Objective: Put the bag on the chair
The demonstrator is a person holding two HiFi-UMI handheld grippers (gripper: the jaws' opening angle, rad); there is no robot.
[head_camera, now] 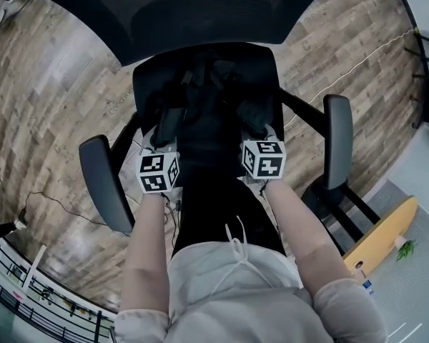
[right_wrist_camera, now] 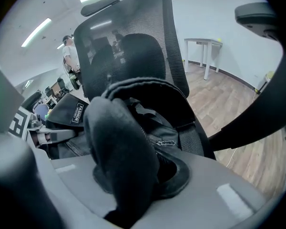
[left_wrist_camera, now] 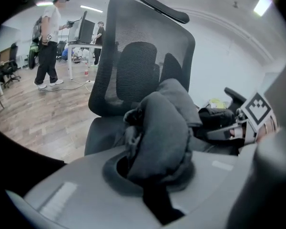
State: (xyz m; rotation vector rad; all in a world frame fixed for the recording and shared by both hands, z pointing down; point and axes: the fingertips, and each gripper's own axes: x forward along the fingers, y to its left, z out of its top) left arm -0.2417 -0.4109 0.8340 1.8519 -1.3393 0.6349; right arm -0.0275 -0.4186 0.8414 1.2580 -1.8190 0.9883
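A black bag point(head_camera: 207, 120) rests on the seat point(head_camera: 261, 70) of a black mesh-backed office chair point(head_camera: 200, 6), seen from above in the head view. My left gripper point(head_camera: 168, 123) is at the bag's left side, shut on a fold of thick padded strap point(left_wrist_camera: 162, 128) that fills the gap between its jaws point(left_wrist_camera: 155, 197). At the bag's right side, my right gripper point(head_camera: 254, 120) is shut on another padded strap point(right_wrist_camera: 119, 147), which runs down between its jaws point(right_wrist_camera: 124, 209). A zip puller point(right_wrist_camera: 167, 142) shows beside it. The chair's backrest point(right_wrist_camera: 128, 46) rises just behind the bag.
Armrests point(head_camera: 106, 181) point(head_camera: 338, 138) flank the seat on both sides of my arms. People stand by desks point(left_wrist_camera: 50, 42) far off on the wooden floor. A white table point(right_wrist_camera: 202, 44) stands by the wall. A wooden board point(head_camera: 382, 238) lies at the lower right.
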